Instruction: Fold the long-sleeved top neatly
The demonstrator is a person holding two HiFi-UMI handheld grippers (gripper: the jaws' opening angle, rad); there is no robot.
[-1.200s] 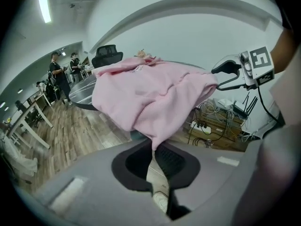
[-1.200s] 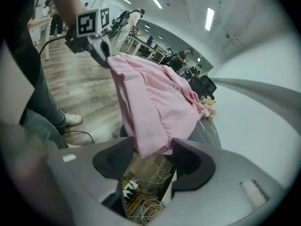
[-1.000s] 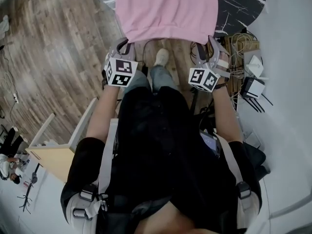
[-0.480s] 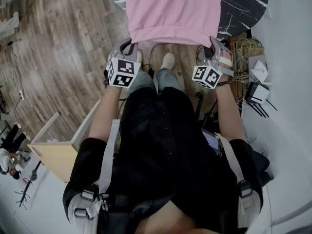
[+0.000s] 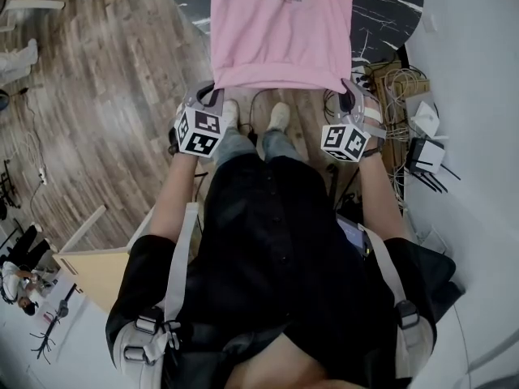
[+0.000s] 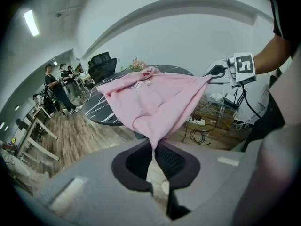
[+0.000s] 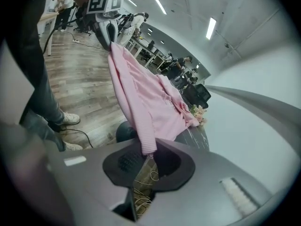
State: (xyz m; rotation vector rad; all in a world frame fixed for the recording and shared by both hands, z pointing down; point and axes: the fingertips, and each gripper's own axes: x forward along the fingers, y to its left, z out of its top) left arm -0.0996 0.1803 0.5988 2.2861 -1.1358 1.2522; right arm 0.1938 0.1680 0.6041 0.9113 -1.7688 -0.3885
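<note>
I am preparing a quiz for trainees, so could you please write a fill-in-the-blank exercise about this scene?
The long-sleeved top is ___ in colour.
Its far part lies on a black, white-veined ___.
The left gripper is ___ on the top's hem.
Missing words: pink; table; shut.

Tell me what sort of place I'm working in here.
Probably an open-plan office or lab workspace: long white ceiling strip lights, a black swivel office chair by the round black marble-patterned table, and several people standing in the background.
</note>
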